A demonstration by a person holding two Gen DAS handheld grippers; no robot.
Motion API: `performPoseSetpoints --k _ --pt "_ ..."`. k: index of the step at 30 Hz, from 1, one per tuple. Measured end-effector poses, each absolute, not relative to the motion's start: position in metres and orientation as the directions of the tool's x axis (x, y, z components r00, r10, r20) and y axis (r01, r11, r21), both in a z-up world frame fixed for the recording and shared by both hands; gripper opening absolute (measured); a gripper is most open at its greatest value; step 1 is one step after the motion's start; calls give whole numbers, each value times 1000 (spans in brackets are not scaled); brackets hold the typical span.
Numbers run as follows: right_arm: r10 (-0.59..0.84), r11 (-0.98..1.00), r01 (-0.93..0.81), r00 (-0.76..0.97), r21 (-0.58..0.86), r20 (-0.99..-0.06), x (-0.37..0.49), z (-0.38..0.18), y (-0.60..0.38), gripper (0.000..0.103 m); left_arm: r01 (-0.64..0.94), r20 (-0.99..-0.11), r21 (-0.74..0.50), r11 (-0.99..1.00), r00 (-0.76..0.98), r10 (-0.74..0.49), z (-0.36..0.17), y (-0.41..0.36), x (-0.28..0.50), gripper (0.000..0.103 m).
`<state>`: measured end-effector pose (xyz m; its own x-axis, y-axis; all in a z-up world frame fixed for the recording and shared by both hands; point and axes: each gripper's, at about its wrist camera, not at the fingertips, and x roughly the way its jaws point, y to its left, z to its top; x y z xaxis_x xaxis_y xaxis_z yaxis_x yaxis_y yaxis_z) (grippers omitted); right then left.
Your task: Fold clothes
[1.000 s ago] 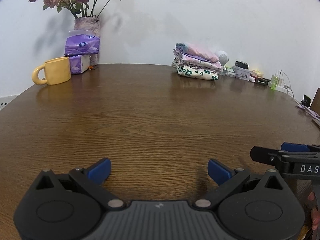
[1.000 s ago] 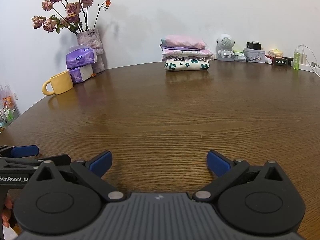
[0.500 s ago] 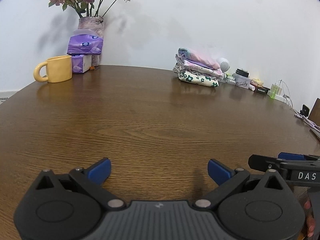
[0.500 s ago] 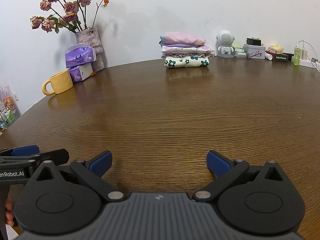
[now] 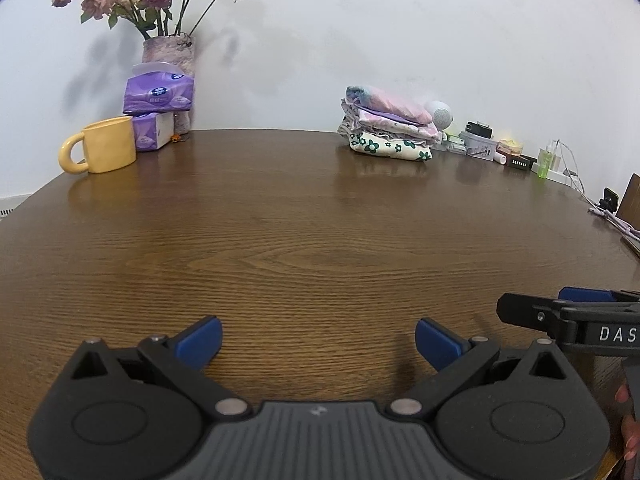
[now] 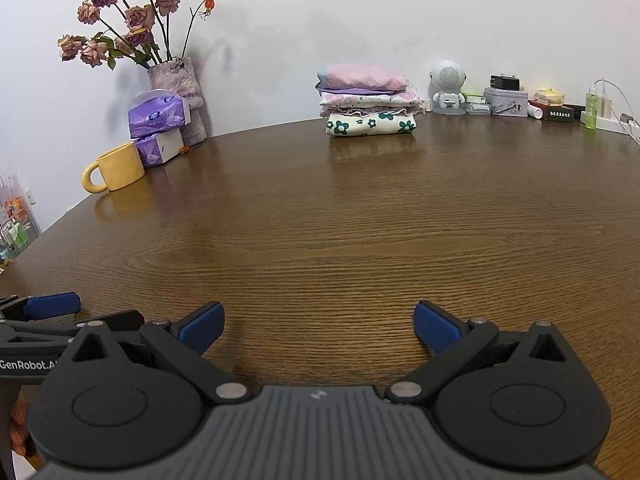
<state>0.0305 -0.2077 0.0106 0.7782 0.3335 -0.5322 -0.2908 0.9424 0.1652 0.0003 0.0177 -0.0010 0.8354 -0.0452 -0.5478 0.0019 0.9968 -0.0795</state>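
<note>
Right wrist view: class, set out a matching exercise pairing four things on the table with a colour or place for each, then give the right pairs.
Things:
1. mug
2. tissue packs
3. stack of folded clothes
4. robot-shaped speaker

Descriptions:
A. purple, stacked in front of the flower vase
B. white, just right of the folded clothes
C. yellow, handle facing left
D. floral piece at the bottom, pink on top

Pairs: 1-C, 2-A, 3-D, 4-B
</note>
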Motion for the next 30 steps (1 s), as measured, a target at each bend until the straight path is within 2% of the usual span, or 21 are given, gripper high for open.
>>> performPoseSetpoints --k 30 --pt "331 943 -290 778 163 -534 31 10 -207 103 3 -542 -96 995 839 -55 0 19 -2 103"
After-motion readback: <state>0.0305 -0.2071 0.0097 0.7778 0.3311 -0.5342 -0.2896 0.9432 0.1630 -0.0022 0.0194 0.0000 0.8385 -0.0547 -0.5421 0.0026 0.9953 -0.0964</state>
